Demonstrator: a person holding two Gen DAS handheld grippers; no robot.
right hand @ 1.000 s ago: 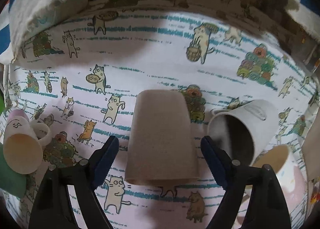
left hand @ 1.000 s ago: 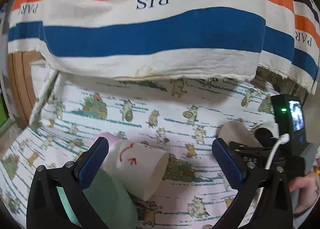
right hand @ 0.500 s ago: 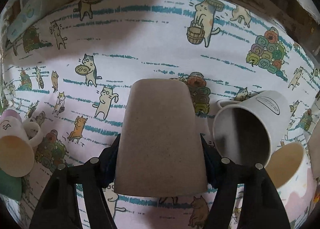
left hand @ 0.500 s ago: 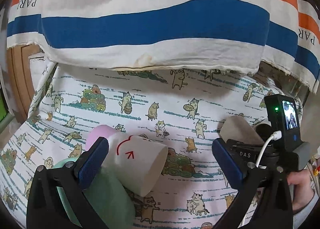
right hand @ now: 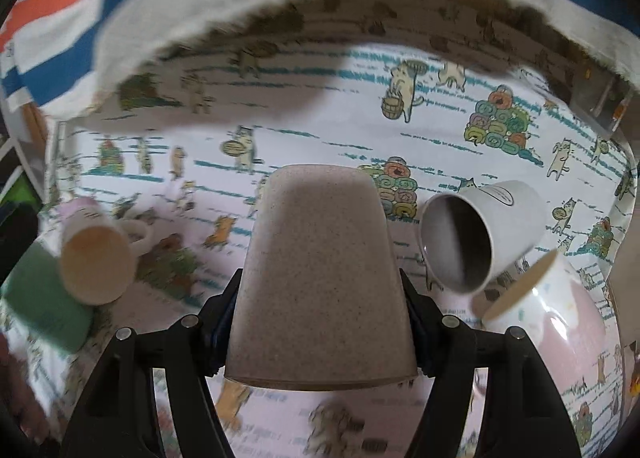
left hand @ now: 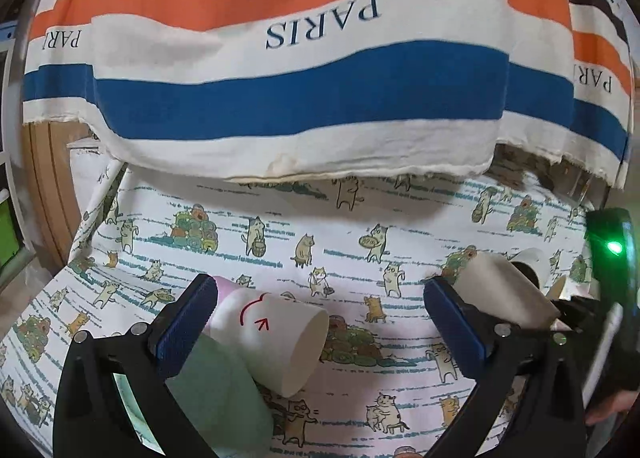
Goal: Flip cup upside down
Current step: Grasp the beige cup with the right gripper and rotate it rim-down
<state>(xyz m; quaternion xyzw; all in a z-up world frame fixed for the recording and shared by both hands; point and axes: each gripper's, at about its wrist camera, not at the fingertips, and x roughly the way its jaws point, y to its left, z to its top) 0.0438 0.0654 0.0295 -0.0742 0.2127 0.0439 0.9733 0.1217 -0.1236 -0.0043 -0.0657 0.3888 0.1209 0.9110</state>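
Note:
A speckled beige cup (right hand: 320,282) is clamped between the fingers of my right gripper (right hand: 320,322), its closed base pointing away from the camera and its rim toward it, lifted off the cat-print cloth (right hand: 320,146). It also shows at the right of the left wrist view (left hand: 504,290), lying slanted. My left gripper (left hand: 316,322) is open and empty above the cloth. A white cup with a red mark (left hand: 272,334) lies on its side by its left finger, on a green cup (left hand: 220,402).
In the right wrist view a grey-white mug (right hand: 480,234) lies on its side right of the held cup, and a pink and white mug (right hand: 552,326) lies below it. A striped PARIS towel (left hand: 304,70) hangs over the back of the cloth.
My right gripper closed on the beige cup and lifted it off the cloth. The left gripper drew back slightly and stayed open.

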